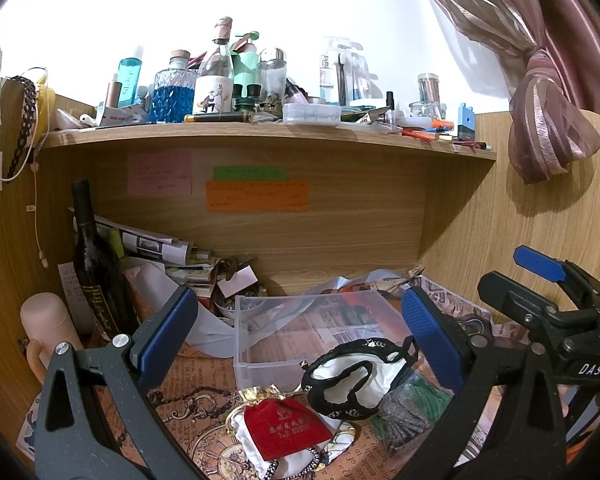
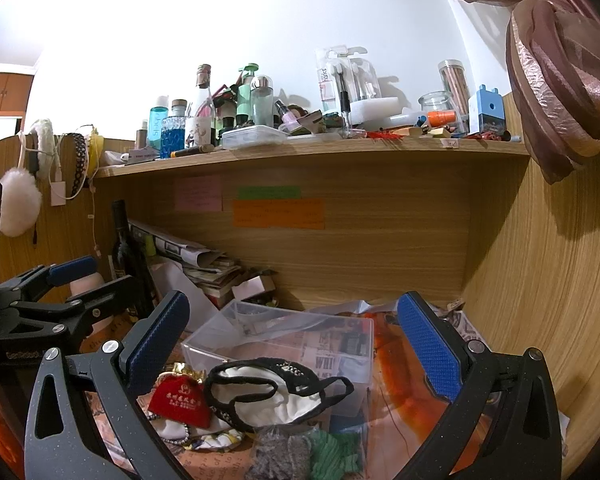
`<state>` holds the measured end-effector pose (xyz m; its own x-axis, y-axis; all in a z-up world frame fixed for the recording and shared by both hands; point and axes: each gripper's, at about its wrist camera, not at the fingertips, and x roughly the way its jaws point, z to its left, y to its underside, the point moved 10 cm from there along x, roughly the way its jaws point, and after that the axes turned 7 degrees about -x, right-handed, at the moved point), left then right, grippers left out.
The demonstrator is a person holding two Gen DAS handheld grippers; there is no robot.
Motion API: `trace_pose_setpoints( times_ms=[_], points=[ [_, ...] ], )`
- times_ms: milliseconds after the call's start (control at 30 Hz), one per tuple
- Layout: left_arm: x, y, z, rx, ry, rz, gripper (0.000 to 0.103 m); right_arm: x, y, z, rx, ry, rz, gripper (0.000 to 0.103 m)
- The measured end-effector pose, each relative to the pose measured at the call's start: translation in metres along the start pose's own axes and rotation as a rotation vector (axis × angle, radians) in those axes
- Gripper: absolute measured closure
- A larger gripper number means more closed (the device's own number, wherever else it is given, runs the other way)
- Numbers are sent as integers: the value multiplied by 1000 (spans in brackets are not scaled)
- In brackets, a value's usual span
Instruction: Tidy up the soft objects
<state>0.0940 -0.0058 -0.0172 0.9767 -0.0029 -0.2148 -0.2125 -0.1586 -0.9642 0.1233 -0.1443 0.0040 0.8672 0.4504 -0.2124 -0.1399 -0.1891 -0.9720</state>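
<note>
A red velvet pouch (image 1: 286, 428) (image 2: 180, 402) lies on the patterned desk mat, on a white cloth. Beside it lies a white eye mask with black trim (image 1: 356, 380) (image 2: 268, 394), then a grey-and-green knitted piece (image 1: 414, 410) (image 2: 308, 454). A clear plastic box (image 1: 300, 328) (image 2: 284, 336) stands just behind them. My left gripper (image 1: 296, 332) is open and empty above the pile. My right gripper (image 2: 296, 344) is open and empty above the box and mask. The right gripper also shows in the left wrist view (image 1: 532, 280), and the left gripper in the right wrist view (image 2: 72, 284).
A dark wine bottle (image 1: 96, 272) and a pink flask (image 1: 48, 328) stand at the left. Papers and books (image 1: 172, 256) pile behind. The shelf (image 1: 260, 132) above carries several bottles and jars. Wooden walls close both sides; a curtain (image 1: 548, 120) hangs right.
</note>
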Motion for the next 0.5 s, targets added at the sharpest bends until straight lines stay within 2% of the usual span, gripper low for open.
trace_pose_setpoints(
  times_ms=[500],
  points=[
    [2, 0, 0, 1, -4, 4, 0, 0, -1, 0, 1, -1, 3, 0]
  ],
)
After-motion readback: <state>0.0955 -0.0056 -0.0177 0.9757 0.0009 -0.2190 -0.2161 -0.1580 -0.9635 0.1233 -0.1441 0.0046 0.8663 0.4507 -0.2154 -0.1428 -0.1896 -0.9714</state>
